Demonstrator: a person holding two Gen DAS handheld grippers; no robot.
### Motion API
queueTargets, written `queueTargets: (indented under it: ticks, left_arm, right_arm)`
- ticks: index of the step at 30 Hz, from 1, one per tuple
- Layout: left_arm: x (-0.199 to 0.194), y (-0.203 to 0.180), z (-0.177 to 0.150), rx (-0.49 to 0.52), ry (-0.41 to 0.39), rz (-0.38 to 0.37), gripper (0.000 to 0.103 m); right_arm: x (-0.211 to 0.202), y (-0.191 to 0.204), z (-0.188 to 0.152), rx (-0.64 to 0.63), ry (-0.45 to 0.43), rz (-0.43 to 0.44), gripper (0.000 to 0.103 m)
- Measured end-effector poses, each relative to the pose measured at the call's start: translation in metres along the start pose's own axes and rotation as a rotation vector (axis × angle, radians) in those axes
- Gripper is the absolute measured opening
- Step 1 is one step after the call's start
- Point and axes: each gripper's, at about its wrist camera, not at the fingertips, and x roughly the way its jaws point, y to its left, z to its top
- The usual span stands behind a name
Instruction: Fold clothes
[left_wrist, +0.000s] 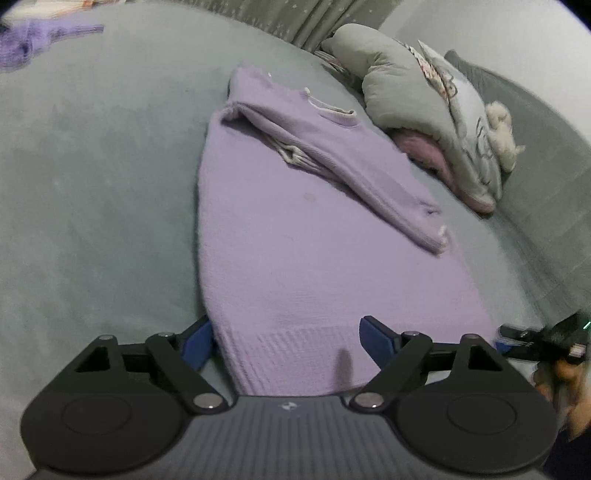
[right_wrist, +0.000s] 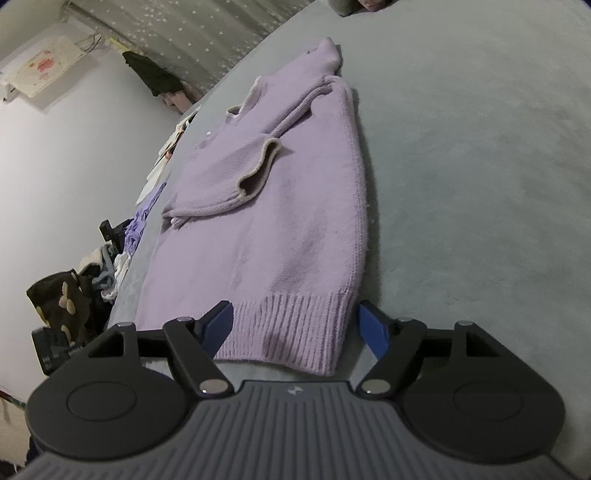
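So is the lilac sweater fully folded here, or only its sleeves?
Only partly folded. The lilac sweater has both sleeves laid across its chest, but the body lies full length on the bed, hem unfolded.

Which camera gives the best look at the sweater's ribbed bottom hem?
The right wrist view: the ribbed hem of the lilac sweater is sharp, its corner between the open fingers. The left wrist view shows it blurrier and partly shadowed.

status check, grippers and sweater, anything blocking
Left gripper open, straddling the hem. Right gripper open at the hem's other corner. Lilac sweater flat on grey bed, both sleeves folded in. Pillows beside collar, not blocking.
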Motion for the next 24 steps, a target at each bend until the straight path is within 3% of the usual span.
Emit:
queueTargets:
  ticks: [3,4,5,6,7,8,10,14,24]
  left_arm:
    - [0.002,0.0,0.0,-0.033,-0.007,-0.003,0.083]
    - [0.002,0.0,0.0,-0.043,-0.009,-0.004,0.083]
    - [0.003,0.0,0.0,-0.054,-0.011,-0.005,0.079]
    - [0.004,0.0,0.0,-0.065,-0.013,-0.006,0.068]
    - [0.004,0.0,0.0,-0.076,-0.015,-0.007,0.042]
    - [0.005,0.0,0.0,-0.087,-0.018,-0.009,0.029]
    - [0.006,0.0,0.0,-0.108,-0.022,-0.011,0.018]
    - [0.005,-0.001,0.001,-0.152,-0.042,-0.024,0.012]
    - [-0.025,-0.006,0.024,-0.245,-0.163,-0.162,0.011]
  right_arm:
    - [0.002,0.0,-0.002,0.005,-0.007,-0.008,0.058]
    - [0.005,0.001,-0.004,0.003,-0.012,-0.02,0.044]
    - [0.009,0.002,-0.005,0.002,-0.014,-0.033,0.022]
    - [0.012,0.001,-0.007,0.011,-0.008,-0.029,0.016]
    - [0.013,0.002,-0.007,0.012,-0.014,-0.026,0.015]
    - [0.013,0.002,-0.007,0.014,-0.019,-0.022,0.014]
    - [0.009,0.005,-0.007,0.011,-0.042,-0.009,0.013]
    - [-0.01,0.012,-0.006,-0.004,-0.119,0.042,0.013]
    - [-0.035,0.035,0.006,-0.046,-0.305,0.178,0.011]
